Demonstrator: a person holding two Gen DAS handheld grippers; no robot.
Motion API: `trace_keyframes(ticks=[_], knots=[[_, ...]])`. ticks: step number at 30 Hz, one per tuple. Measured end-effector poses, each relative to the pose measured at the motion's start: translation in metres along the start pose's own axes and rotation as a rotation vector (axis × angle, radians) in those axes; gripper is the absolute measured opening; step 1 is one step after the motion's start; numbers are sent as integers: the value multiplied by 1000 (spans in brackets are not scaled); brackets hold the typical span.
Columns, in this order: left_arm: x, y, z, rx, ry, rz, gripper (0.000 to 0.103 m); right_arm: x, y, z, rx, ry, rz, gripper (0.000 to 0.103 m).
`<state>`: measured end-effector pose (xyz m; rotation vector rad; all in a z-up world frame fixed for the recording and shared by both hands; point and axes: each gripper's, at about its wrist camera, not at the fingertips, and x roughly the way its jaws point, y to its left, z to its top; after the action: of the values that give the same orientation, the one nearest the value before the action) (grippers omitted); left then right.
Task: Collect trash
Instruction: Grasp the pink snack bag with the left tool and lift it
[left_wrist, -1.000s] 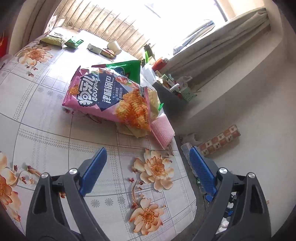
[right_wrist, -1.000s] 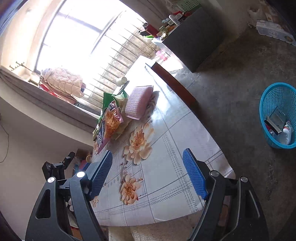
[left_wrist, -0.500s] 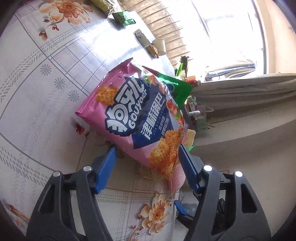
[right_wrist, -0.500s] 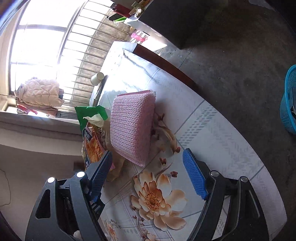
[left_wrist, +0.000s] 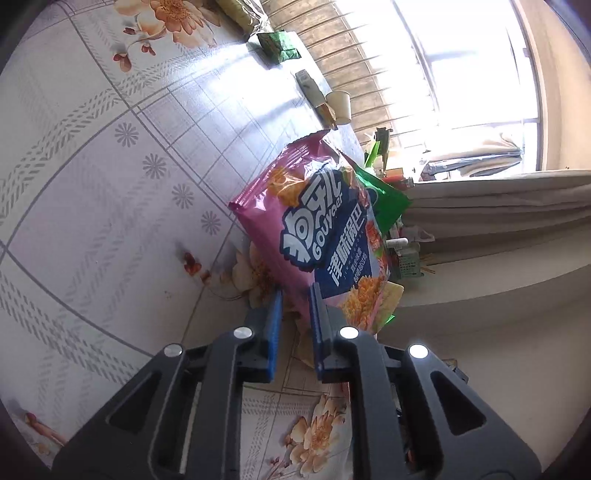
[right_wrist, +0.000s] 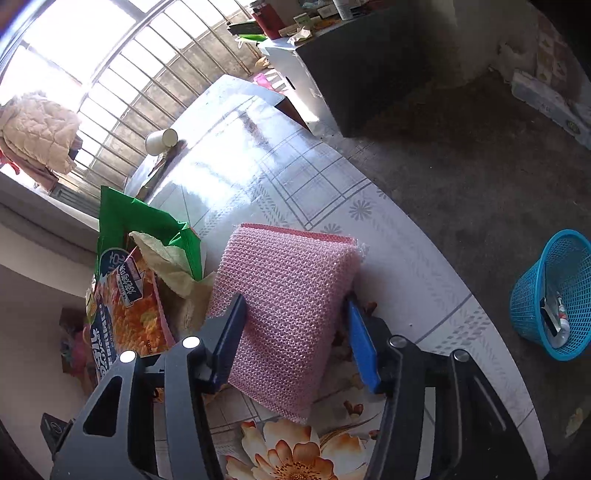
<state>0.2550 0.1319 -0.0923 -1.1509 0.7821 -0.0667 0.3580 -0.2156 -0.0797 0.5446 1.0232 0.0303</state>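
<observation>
Both our grippers have just been closing on things on the table.

A second ago both stood spread above the cloth. Now our left gripper pinches the near edge of the pink snack bag, whose long axis runs away from us toward the window. Our right gripper straddles the pink sponge; the pads look to be touching its sides, its length pointing away toward the cup.

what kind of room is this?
Likely a lived-in home room: a table under a floral plastic tablecloth by a barred window, snack wrappers on it, a blue mesh waste basket on bare concrete floor.
</observation>
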Motion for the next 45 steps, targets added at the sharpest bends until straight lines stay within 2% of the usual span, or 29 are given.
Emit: trace_keyframes(ticks=[2, 5, 11, 17, 21, 23, 24, 26, 27, 30, 34, 40, 43, 45], knots=[[-4, -3, 0, 20, -13, 4, 1, -6, -3, -4, -22, -2, -8, 50], [-14, -8, -3, 50, -25, 4, 0, -19, -14, -15, -41, 3, -8, 49], [-45, -13, -20, 131, -17, 4, 0, -50, -39, -57, -101, 41, 17, 49], [-77, -3, -45, 258, 57, 64, 0, -76, -55, -105, -157, 96, 69, 49], [-86, 8, -58, 296, 129, 76, 0, -90, -62, -136, -169, 114, 102, 49], [-84, 12, -62, 279, 168, 51, 2, -94, -63, -144, -170, 113, 109, 50], [-80, 13, -64, 268, 193, 39, 7, -96, -64, -147, -167, 107, 109, 51], [-68, 12, -67, 244, 261, 9, 44, -100, -69, -151, -154, 99, 122, 51], [-62, 12, -68, 227, 289, -9, 47, -100, -72, -150, -139, 100, 135, 54], [-43, 10, -73, 186, 339, -33, 51, -101, -82, -149, -100, 105, 178, 55], [-22, 14, -71, 82, 360, -47, 53, -100, -87, -148, -70, 107, 214, 57], [-4, 20, -65, -43, 322, -103, 54, -95, -83, -148, -61, 104, 243, 59], [-3, 19, -65, -70, 288, -105, 49, -96, -85, -152, -46, 99, 261, 59], [-2, 22, -65, -80, 278, -90, 42, -96, -85, -153, -34, 96, 271, 58]])
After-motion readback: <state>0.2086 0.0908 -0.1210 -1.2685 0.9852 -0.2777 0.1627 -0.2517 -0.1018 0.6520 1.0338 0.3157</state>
